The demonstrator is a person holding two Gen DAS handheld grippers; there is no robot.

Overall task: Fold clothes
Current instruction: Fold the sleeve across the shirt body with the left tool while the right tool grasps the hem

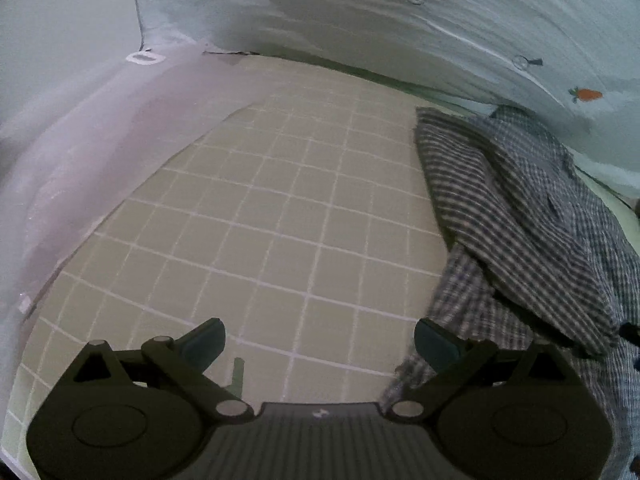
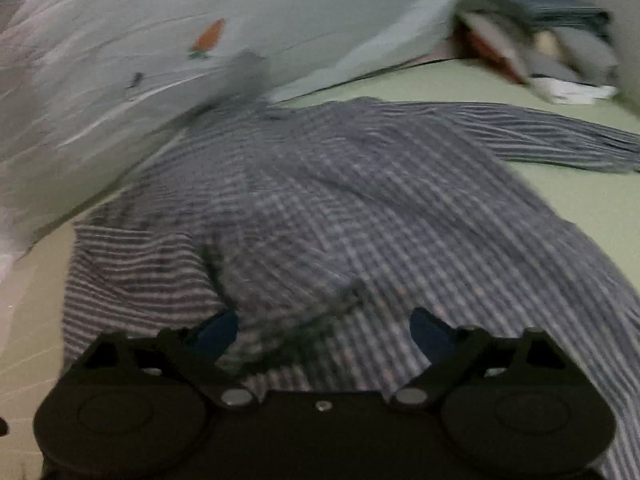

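Observation:
A blue-and-white checked shirt point(image 2: 340, 208) lies rumpled on a pale green grid-patterned sheet point(image 1: 280, 208). One sleeve point(image 2: 560, 136) stretches out to the right. In the left wrist view the shirt point(image 1: 520, 216) lies along the right side. My left gripper point(image 1: 318, 342) is open and empty above the bare sheet, with its right finger beside the shirt's edge. My right gripper point(image 2: 324, 332) is open just above the shirt's lower part, holding nothing. The right wrist view is blurred.
A pale quilt with a carrot print point(image 1: 586, 94) is bunched along the far side and also shows in the right wrist view point(image 2: 160, 48). A pinkish cover point(image 1: 80, 152) lies at the left. A pile of folded items point(image 2: 552, 36) sits at the far right.

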